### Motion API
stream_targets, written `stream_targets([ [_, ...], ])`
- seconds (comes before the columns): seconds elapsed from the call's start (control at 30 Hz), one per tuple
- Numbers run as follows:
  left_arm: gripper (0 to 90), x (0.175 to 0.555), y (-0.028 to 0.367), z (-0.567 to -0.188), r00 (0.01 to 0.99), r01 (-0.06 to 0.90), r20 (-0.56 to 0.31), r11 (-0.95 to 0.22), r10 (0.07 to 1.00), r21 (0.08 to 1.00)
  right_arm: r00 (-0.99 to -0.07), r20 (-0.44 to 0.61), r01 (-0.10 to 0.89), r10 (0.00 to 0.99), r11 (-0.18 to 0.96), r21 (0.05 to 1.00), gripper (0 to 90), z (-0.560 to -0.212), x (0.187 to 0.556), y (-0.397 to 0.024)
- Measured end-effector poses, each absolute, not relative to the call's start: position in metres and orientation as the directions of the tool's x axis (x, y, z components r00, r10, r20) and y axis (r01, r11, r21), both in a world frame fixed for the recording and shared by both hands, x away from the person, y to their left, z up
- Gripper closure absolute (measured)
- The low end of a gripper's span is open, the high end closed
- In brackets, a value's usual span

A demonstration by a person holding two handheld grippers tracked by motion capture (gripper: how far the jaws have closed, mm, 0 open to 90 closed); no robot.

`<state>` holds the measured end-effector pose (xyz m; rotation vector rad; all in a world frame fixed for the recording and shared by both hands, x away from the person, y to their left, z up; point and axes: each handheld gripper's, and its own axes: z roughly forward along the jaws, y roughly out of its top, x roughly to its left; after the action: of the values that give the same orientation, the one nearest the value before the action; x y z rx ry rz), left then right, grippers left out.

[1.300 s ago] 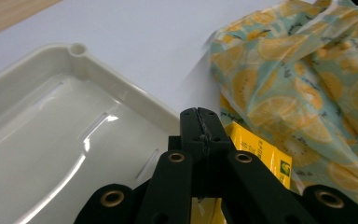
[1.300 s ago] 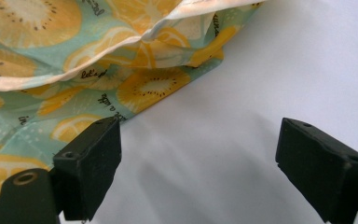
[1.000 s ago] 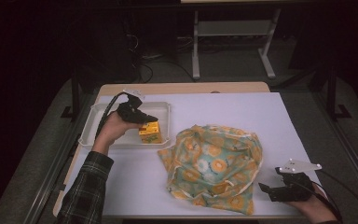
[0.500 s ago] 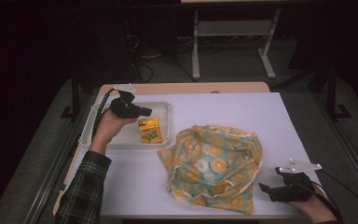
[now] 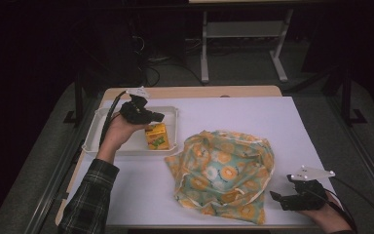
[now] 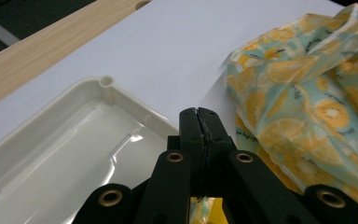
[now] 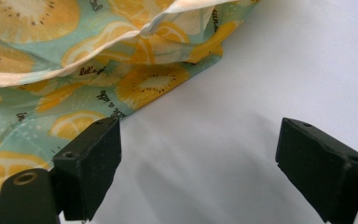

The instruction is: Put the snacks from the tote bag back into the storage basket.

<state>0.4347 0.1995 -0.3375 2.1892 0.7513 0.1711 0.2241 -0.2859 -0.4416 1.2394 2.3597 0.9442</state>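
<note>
Sitting in tray [image 5: 95, 134]: juice carton [image 5: 157, 136], probably

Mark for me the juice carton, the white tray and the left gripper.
juice carton [image 5: 157, 136], high view, on its orange front face.
white tray [image 5: 96, 127], high view, on its left rim.
left gripper [image 6: 200, 125], left gripper view, at the closed jaw tips.

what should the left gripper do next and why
Probably open and lower onto the juice carton in the tray: the left gripper hovers just above it, jaws shut on nothing. The right gripper waits open beside the cloth bag.
</note>
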Motion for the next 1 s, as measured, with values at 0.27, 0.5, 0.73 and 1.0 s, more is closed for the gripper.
stream_targets([
  [0.27,89.8,0.444,0.190,-0.345,0.805,0.503,-0.143,-0.534,0.576,0.680,-0.573,0.034,0.612,0.819,0.401,0.682,13.8,-0.442,0.223,-0.288],
  [0.5,89.8,0.441,0.187,-0.344,0.825,0.493,-0.159,-0.554,0.542,0.671,-0.575,0.030,0.609,0.818,0.403,0.683,13.8,-0.441,0.223,-0.288],
  [0.73,88.6,0.440,0.194,-0.339,0.822,0.475,-0.134,-0.537,0.553,0.697,-0.576,0.028,0.607,0.817,0.405,0.683,13.8,-0.442,0.224,-0.287],
  [1.0,76.0,0.424,0.207,-0.328,0.814,0.471,-0.121,-0.523,0.568,0.710,-0.575,0.029,0.609,0.818,0.404,0.682,13.8,-0.442,0.224,-0.288],
])
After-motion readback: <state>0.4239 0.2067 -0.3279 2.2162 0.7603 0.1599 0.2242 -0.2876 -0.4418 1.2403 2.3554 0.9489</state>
